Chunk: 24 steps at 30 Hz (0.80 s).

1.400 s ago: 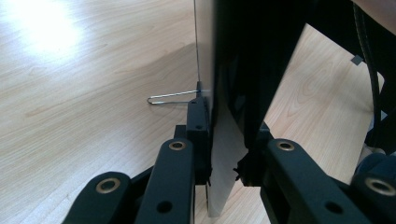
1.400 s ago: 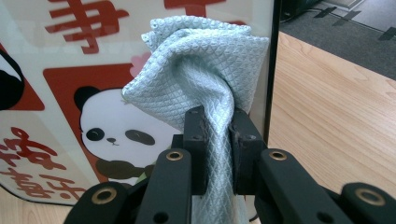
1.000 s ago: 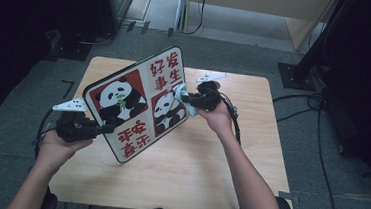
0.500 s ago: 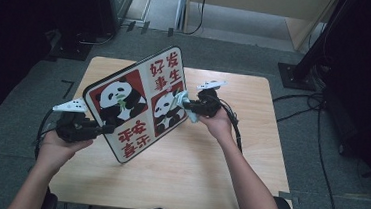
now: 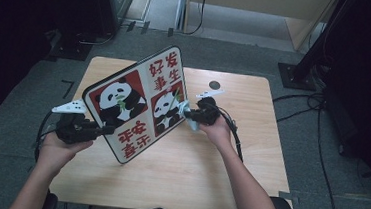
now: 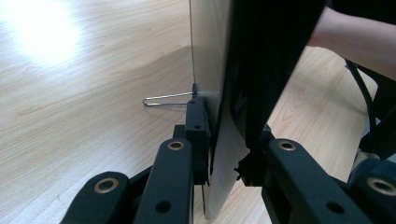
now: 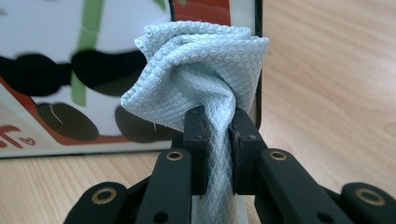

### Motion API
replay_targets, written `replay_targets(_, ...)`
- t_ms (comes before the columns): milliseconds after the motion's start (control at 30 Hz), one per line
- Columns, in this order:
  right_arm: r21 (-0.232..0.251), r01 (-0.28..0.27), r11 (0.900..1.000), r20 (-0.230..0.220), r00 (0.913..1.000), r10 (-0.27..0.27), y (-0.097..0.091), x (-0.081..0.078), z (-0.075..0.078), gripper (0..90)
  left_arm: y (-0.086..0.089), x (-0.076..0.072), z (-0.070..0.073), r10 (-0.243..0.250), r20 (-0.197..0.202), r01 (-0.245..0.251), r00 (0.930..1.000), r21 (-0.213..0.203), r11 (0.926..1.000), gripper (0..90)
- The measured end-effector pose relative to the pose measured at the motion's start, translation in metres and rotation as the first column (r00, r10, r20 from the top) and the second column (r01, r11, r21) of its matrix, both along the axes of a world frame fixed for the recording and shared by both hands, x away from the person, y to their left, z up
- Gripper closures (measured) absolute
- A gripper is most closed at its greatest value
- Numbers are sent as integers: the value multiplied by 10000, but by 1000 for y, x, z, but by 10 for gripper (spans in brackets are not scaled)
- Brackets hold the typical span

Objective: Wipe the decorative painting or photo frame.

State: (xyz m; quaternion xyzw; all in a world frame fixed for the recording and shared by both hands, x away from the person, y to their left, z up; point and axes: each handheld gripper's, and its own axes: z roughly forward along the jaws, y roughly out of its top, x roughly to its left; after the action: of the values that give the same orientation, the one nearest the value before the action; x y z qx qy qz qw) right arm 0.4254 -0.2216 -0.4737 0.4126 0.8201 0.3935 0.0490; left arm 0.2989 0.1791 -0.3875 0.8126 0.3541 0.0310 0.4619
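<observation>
A flat picture board (image 5: 138, 101) with two pandas and red Chinese characters stands tilted on the wooden table (image 5: 229, 163). My left gripper (image 5: 104, 128) is shut on its left edge; in the left gripper view the pads clamp the thin board (image 6: 224, 93) edge-on, with my left gripper (image 6: 224, 140) on both faces. My right gripper (image 5: 188, 116) is shut on a bunched pale blue cloth (image 5: 185, 112) that touches the board's face by the right panda. Up close, the cloth (image 7: 201, 60) bulges from my right gripper (image 7: 219, 126) in front of the panda picture (image 7: 70, 46).
A thin wire loop (image 6: 166, 98) juts from the back of the board just above the tabletop. A small dark round spot (image 5: 214, 84) lies on the table beyond the right hand. Cables (image 5: 233, 136) trail from the right gripper. A black stand base (image 5: 296, 73) sits on the floor at right.
My right gripper has slid the cloth down the board's face, toward the person. The board and the left gripper have stayed put.
</observation>
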Motion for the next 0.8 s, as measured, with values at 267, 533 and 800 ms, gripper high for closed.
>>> replay_targets(267,-133,-3,9999,-387,9992,-3,1,-1,-15,799,-1,0,0,-22,24,23,10000,-38,10000,772)
replay_targets(533,-187,194,9996,-723,9972,-207,-2,-4,-21,800,1,2,-2,187,-90,-190,9998,-296,9994,781)
replay_targets(800,-331,194,9993,-821,9964,-221,-7,-5,-14,803,1,3,-1,166,-117,-169,9998,-275,9995,783)
